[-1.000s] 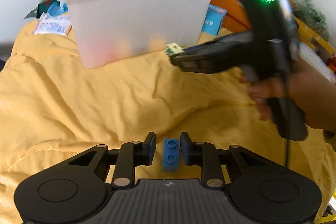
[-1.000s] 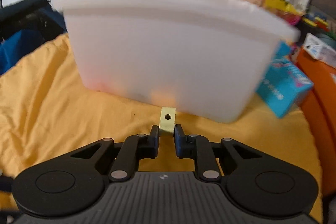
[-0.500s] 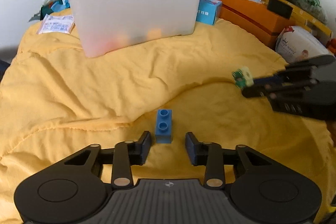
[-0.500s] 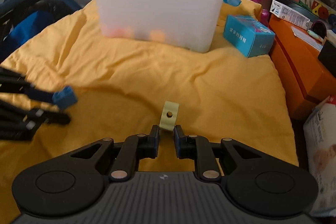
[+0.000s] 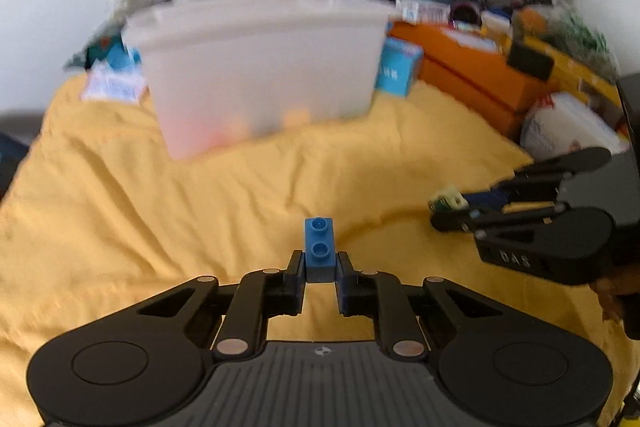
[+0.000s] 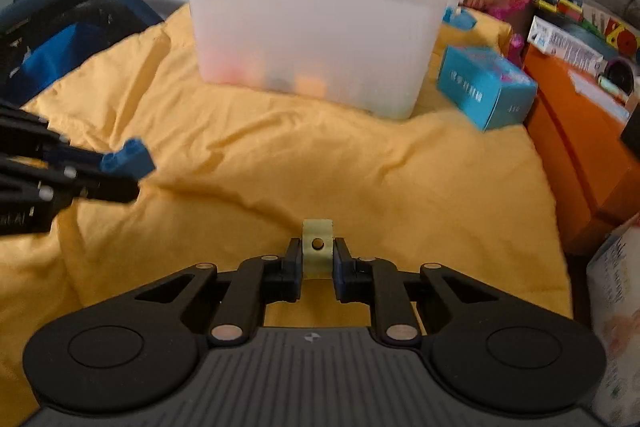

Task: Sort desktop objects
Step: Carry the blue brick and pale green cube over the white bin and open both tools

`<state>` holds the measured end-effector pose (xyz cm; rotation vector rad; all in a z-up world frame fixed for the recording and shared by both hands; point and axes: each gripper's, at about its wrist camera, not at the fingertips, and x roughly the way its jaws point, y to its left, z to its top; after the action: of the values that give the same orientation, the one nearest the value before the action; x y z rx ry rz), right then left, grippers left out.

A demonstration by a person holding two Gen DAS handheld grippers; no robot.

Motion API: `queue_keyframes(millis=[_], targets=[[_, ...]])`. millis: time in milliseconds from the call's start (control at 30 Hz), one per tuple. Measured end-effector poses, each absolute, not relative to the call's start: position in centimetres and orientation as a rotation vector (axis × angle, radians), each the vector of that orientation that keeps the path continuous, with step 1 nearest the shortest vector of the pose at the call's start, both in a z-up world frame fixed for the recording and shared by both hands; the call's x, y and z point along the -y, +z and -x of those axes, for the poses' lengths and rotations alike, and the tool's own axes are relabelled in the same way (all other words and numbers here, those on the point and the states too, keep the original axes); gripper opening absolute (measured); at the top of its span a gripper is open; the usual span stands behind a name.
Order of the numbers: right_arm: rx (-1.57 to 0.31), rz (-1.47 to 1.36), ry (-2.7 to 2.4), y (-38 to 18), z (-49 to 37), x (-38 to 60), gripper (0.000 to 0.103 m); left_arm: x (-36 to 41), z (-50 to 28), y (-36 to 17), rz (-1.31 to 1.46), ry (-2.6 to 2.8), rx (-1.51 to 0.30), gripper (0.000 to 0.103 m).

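My left gripper (image 5: 319,267) is shut on a blue two-stud brick (image 5: 319,247) and holds it above the yellow blanket (image 5: 200,211). It also shows in the right wrist view (image 6: 128,157) at the left. My right gripper (image 6: 317,259) is shut on a small pale green piece with a hole (image 6: 317,245); that piece shows in the left wrist view (image 5: 448,198) at the right. A translucent white bin (image 5: 260,63) with several coloured pieces inside stands on the blanket beyond both grippers; it shows in the right wrist view too (image 6: 316,35).
A teal box (image 6: 486,91) lies right of the bin. Orange boxes (image 5: 472,75) and a white packet (image 5: 568,127) line the right edge. Toys and bags pile behind the bin. A dark blue bag (image 6: 60,39) sits at the left.
My left gripper has closed on the blue brick and lifted it off the blanket, moving toward the bin. My right gripper, still holding the green piece, has moved closer to the bin.
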<state>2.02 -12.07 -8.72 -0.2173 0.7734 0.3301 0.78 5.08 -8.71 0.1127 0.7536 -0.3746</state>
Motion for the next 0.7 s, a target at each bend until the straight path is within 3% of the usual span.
queue_keyframes(millis=[433,567,600,633,667,700], targets=[[-0.454,0.189,0.314,4.1,-11.0,11.5,0.017,-5.7,-10.5,3.4,-0.207,-0.301,-0.421,0.018],[-0.501,0.189,0.283,4.2,-16.8,9.9,0.018,-4.3,-16.7,3.2,-0.168,-0.216,-0.479,0.02],[-0.53,0.188,0.282,3.6,-17.8,9.7,0.019,-3.8,-18.0,2.4,-0.175,-0.206,-0.511,0.021],[-0.577,0.201,0.277,2.7,-18.9,9.3,0.031,-3.4,-18.9,1.6,-0.176,-0.206,-0.531,0.023],[-0.624,0.219,0.287,1.9,-19.8,9.0,0.041,-3.1,-19.6,0.9,-0.182,-0.207,-0.557,0.034],[-0.653,0.231,0.292,1.2,-20.4,9.0,0.041,-3.0,-20.1,0.3,-0.186,-0.203,-0.586,0.042]])
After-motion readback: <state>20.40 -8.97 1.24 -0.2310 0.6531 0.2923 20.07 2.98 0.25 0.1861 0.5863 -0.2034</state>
